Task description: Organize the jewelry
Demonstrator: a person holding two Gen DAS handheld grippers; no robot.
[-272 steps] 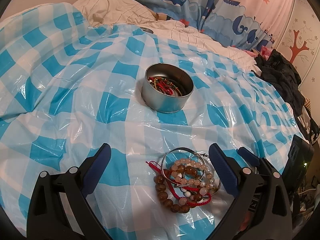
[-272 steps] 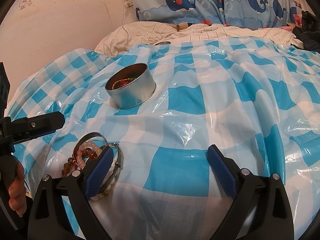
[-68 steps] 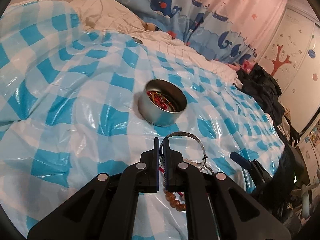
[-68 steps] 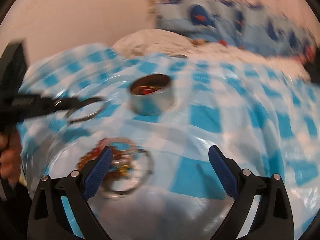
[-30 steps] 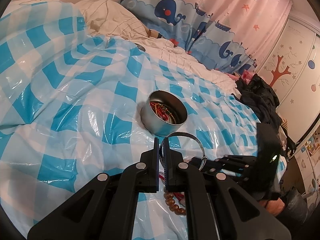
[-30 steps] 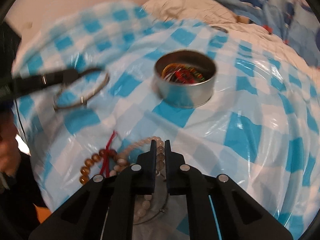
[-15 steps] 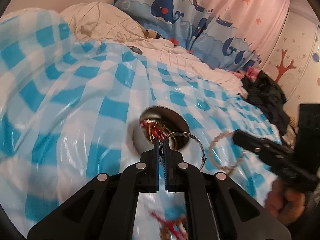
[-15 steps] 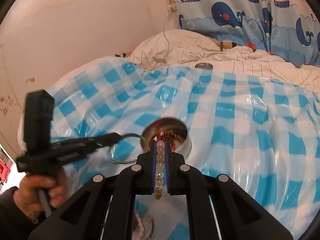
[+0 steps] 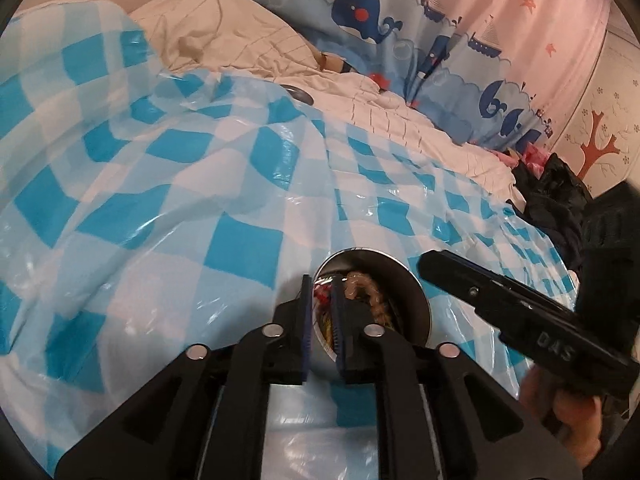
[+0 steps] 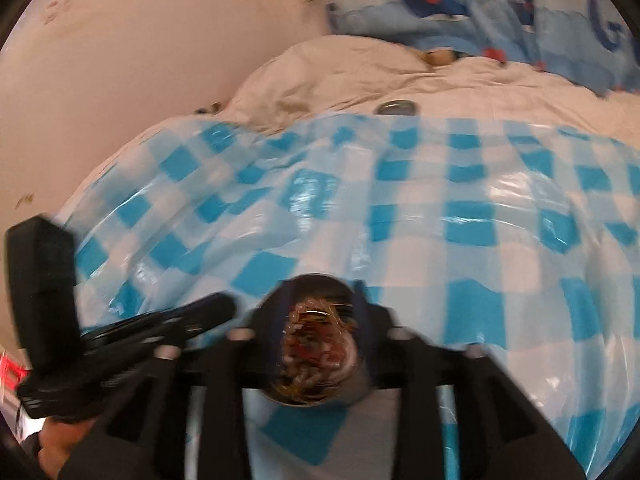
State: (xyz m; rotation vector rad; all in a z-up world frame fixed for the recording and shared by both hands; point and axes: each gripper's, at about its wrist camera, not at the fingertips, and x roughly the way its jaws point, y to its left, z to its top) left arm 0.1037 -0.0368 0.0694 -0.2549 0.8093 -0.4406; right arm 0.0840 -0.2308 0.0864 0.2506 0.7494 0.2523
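Note:
A round silver tin [image 9: 414,296] sits on the blue-and-white checked plastic sheet [image 9: 200,208]. It holds a tangle of red and beaded jewelry [image 9: 366,292]. My left gripper [image 9: 320,280] hovers over the tin's left rim, its jaws a narrow gap apart with nothing between them. In the right wrist view my right gripper [image 10: 320,300] is open directly above the tin [image 10: 316,396], with the jewelry [image 10: 316,348] showing between its fingers. The image there is blurred. The right gripper's body also shows in the left wrist view [image 9: 520,312].
A cream duvet [image 9: 248,48] and whale-print curtain [image 9: 380,20] lie beyond the sheet. A small metal lid [image 10: 396,107] rests at the sheet's far edge. Dark clothes [image 9: 556,196] are piled at the right. A pale wall [image 10: 140,40] stands at the left.
The silver bangle has left my left gripper, whose jaws have parted slightly. My right gripper has opened and the pale bead bracelet now lies in the tin. Both grippers moved over the tin.

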